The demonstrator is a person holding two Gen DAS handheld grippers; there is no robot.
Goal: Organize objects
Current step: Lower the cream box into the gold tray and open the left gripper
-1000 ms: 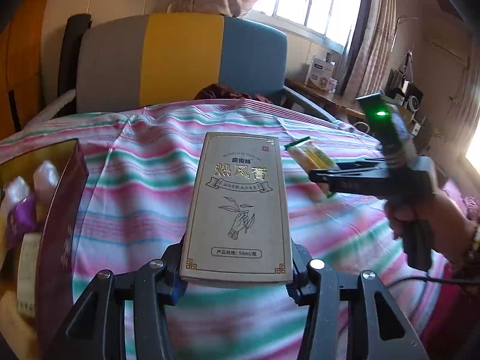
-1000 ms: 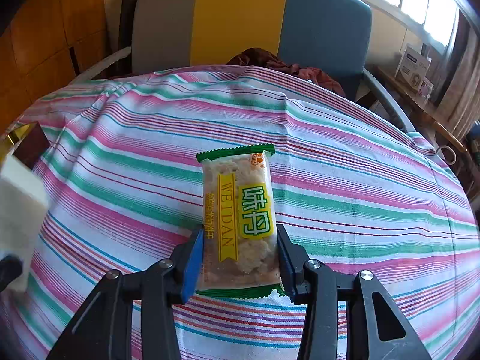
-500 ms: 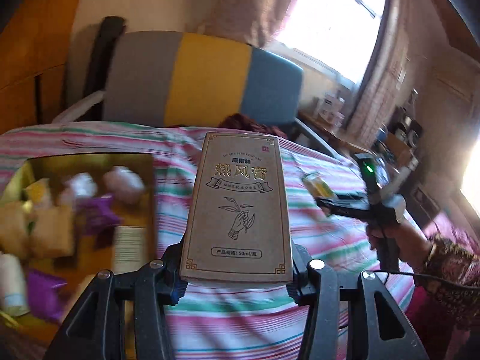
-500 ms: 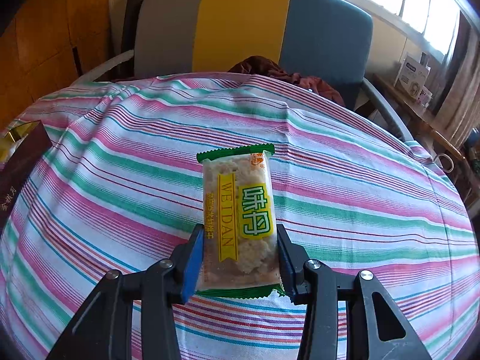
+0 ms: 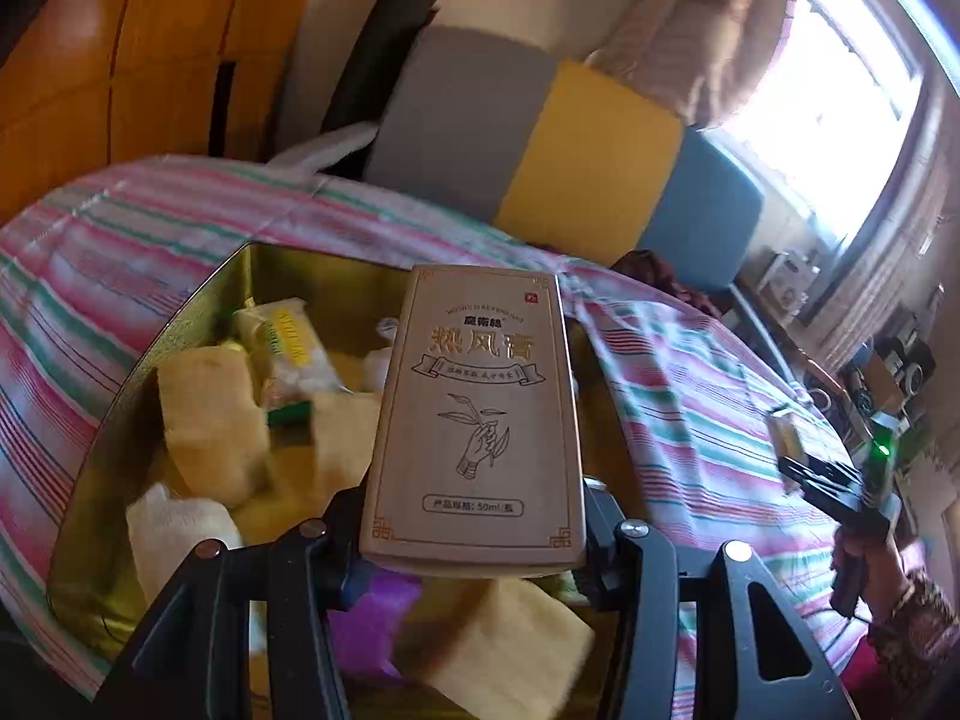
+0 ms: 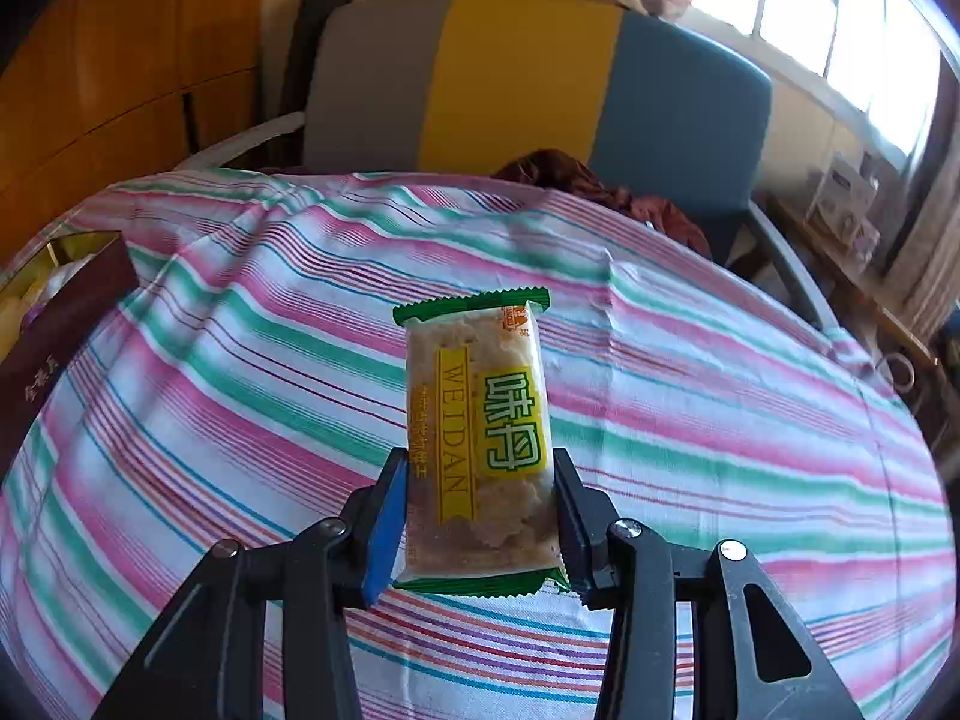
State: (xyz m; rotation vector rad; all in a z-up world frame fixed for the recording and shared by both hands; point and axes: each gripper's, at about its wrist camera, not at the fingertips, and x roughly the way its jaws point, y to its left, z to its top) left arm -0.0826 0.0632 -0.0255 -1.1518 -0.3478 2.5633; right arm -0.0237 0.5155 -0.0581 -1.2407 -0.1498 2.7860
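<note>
The left hand-held gripper (image 5: 474,531) clamps a tan cardboard box (image 5: 477,414) printed with Chinese characters, a hand-and-sprig drawing and "50ml", its 2 jaws pressed against the box's lower sides. The box is held above an open gold-lined container (image 5: 180,324) that sits on a desk covered by a pink, green and white striped cloth (image 5: 690,396). Inside the container lie pale yellow wrapped pieces (image 5: 207,420), a green-and-yellow snack packet (image 5: 288,354), a white wrapped item (image 5: 174,531) and a purple one (image 5: 366,624); the view is blurred, so finer detail cannot be told.

The right hand-held gripper (image 6: 477,516) grips a clear snack bar packet (image 6: 477,438) with green ends and a yellow "WEIDAN" label, jaws closed on its lower half, held over the striped cloth (image 6: 720,420) well apart from the container. In this view the container's dark maroon outer wall (image 6: 60,324) shows at the left edge of the desk. From the left wrist view the right hand-held gripper (image 5: 804,468) appears at far right, a green light lit on its body, with the person's hand (image 5: 864,564) on its handle.

Behind the desk stands a chair (image 6: 528,78) with a grey, yellow and blue back, and a bright window (image 6: 840,18) lies beyond.
</note>
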